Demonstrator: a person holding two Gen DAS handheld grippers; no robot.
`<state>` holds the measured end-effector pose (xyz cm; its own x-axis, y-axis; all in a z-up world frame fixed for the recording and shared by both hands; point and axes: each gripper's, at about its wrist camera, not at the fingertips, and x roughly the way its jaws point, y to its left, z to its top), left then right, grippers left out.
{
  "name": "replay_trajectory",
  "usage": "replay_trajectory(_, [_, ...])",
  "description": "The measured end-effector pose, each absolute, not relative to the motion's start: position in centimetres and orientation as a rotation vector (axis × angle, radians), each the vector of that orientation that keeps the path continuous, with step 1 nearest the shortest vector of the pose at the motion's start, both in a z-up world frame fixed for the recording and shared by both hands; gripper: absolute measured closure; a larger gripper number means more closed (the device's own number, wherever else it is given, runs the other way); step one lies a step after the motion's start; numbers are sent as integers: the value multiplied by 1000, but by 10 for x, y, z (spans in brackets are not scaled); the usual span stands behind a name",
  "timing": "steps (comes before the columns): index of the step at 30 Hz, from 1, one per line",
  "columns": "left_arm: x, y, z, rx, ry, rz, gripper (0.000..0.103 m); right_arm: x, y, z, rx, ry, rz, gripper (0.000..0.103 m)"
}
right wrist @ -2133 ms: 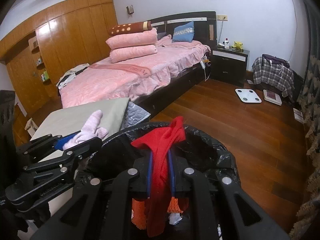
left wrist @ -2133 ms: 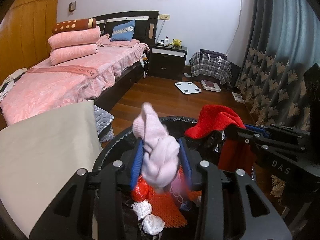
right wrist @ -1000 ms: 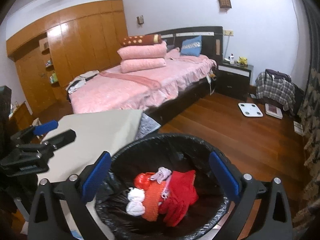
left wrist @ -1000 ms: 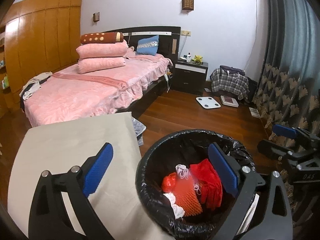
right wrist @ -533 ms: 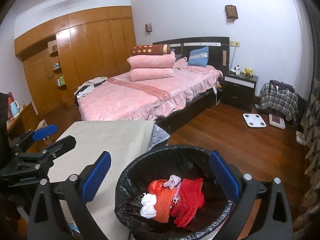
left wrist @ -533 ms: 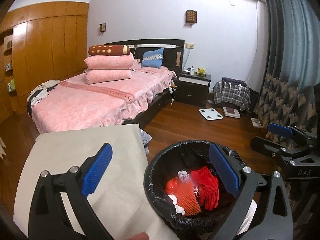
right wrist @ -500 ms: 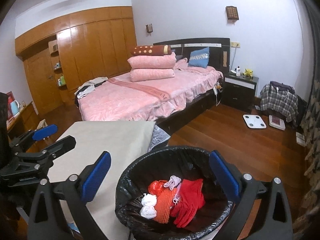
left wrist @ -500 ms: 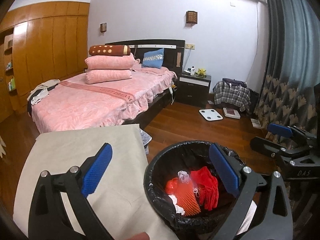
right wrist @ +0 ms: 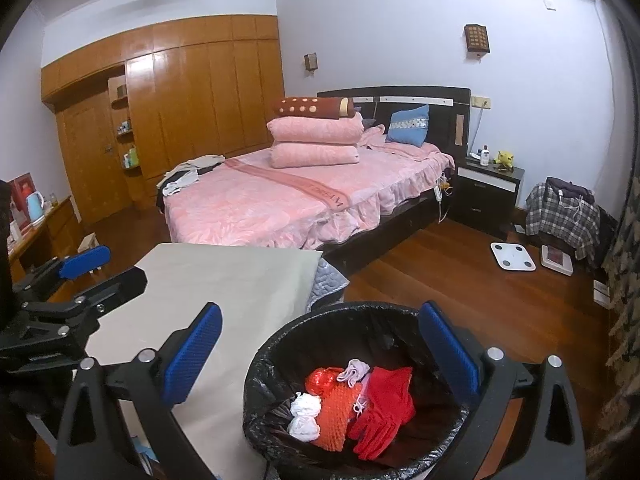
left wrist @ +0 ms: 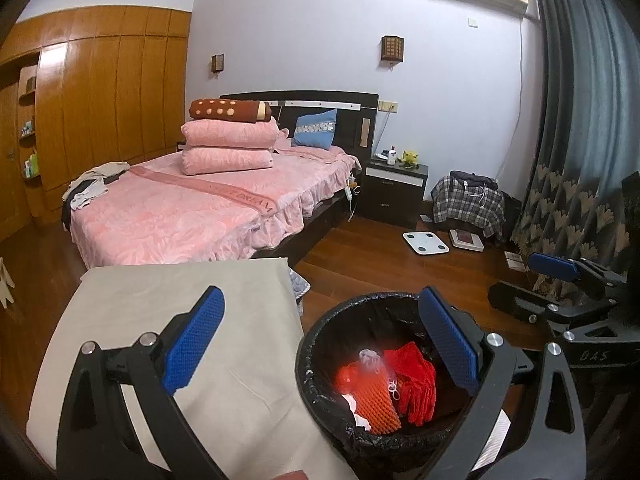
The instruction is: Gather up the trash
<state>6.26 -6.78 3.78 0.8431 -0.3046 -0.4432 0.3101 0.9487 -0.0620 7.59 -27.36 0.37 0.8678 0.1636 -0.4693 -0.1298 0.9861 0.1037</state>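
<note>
- The left claw [left wrist: 322, 344] is spread wide and holds nothing; it hangs over the desk [left wrist: 160, 304] edge and the trash bin [left wrist: 316, 364].
- The right claw [right wrist: 320, 354] is likewise wide apart and empty, above the same bin.
- Inside the bin lie a red glove [right wrist: 382, 410], orange foam net [right wrist: 334, 414], pink sock [right wrist: 354, 372] and white wads [right wrist: 304, 416].
- The other claw's body reads "DAS"; the bed [left wrist: 180, 208] runner reads "DREAM".

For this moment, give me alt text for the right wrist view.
The open right hand-held gripper hovers over a black-lined trash bin holding a red glove, orange foam netting and white wads. Behind are a beige-covered table and a pink bed.
</note>
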Motion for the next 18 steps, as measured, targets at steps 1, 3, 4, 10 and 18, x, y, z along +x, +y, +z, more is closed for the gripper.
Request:
replay_trajectory(1, [62, -67, 38, 12, 465, -323, 8, 76, -273, 4, 68, 497, 154, 6])
replay_trajectory(3, [61, -66, 38, 9, 463, -323, 8, 76, -270, 4, 64, 498, 156, 6])
replay_trajectory(4, [61, -66, 38, 10, 464, -322, 8, 76, -271, 4, 63, 498, 157, 6])
replay_trajectory(10, [61, -63, 41, 9, 459, -320, 8, 77, -268, 6, 59, 496, 163, 6])
replay_trajectory(18, [61, -63, 41, 15, 458, -316, 8, 78, -265, 6, 55, 499, 167, 6])
